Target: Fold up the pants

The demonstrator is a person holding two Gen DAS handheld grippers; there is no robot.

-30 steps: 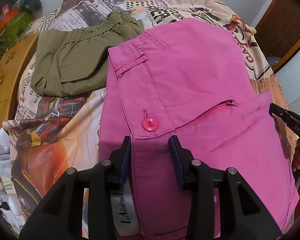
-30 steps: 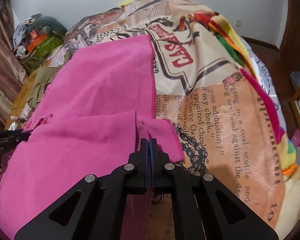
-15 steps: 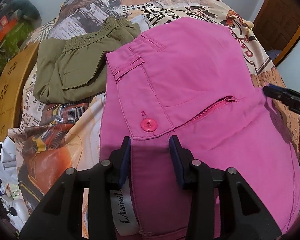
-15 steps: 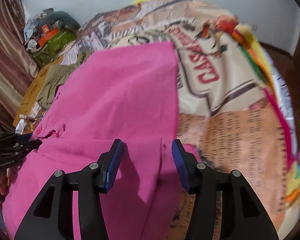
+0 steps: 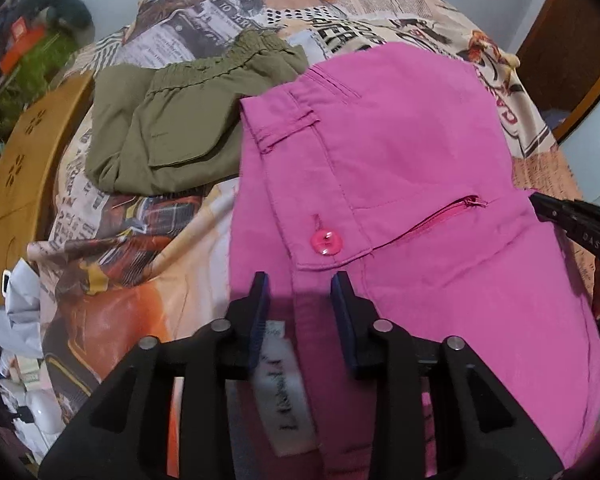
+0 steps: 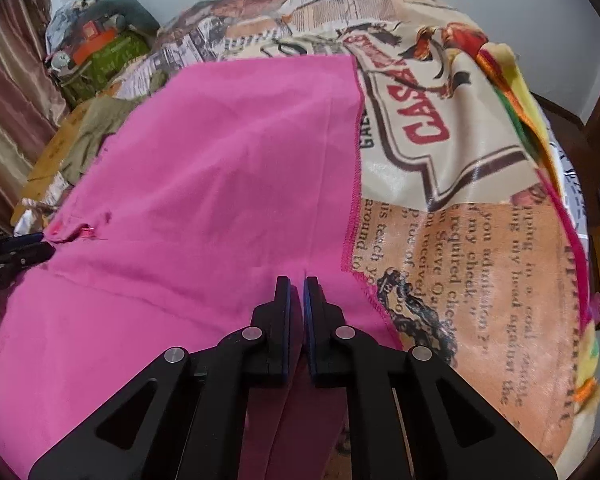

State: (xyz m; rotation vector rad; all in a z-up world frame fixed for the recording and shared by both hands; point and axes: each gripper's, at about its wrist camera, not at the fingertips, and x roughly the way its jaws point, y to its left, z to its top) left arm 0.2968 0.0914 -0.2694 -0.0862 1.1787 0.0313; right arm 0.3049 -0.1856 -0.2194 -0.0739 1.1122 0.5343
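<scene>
The left gripper [image 5: 300, 294] is pointing steeply down, its jaws partly apart and closing a little around cloth. The right gripper [image 6: 297, 300] is angling down too — jaws just snapped nearly together, pinching a fold.

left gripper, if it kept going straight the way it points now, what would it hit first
Most likely the pink pants: the left gripper points steeply down at the waistband, whose fabric already lies between its jaws, just short of the pink button. Depth is hard to judge here.
</scene>
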